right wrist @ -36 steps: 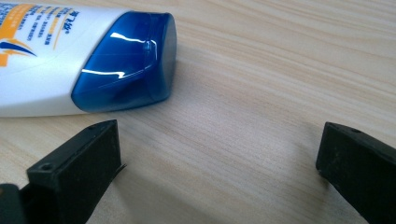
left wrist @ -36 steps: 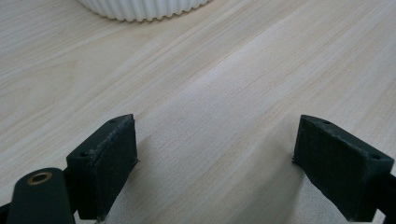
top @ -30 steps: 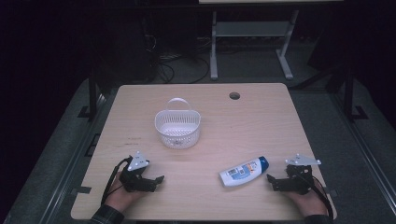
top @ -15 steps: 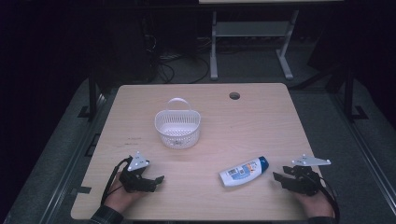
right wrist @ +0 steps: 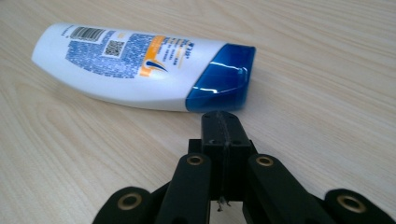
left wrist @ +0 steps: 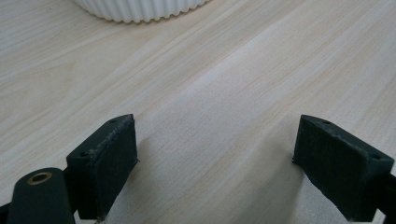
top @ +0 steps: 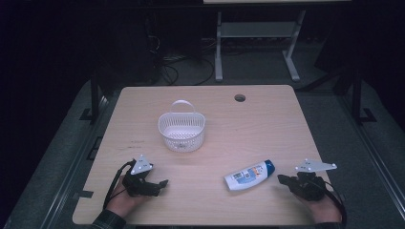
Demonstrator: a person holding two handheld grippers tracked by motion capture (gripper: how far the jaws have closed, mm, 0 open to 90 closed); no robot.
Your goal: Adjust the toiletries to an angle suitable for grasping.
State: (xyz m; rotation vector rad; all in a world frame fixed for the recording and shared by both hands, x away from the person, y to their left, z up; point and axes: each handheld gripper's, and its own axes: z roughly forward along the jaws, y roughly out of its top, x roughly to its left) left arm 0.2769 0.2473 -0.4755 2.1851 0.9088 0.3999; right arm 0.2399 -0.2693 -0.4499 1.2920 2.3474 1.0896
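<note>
Glossy white bottle (right wrist: 140, 65) lies flat — right gripper (right wrist: 223, 123) pressed together, left gripper (left wrist: 215, 154) spread.

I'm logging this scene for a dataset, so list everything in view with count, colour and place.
bottle: one, white with blue cap, lying on its side, near right of table
basket: one, white, handle up, mid-table left of centre
table: one, light wood, round hole near far edge
frame: one, grey metal, on floor beyond table
left gripper: one, black, jaws apart, near left, aimed toward basket
right gripper: one, black, jaws together, just short of bottle cap
hands: two, at near edge
</note>
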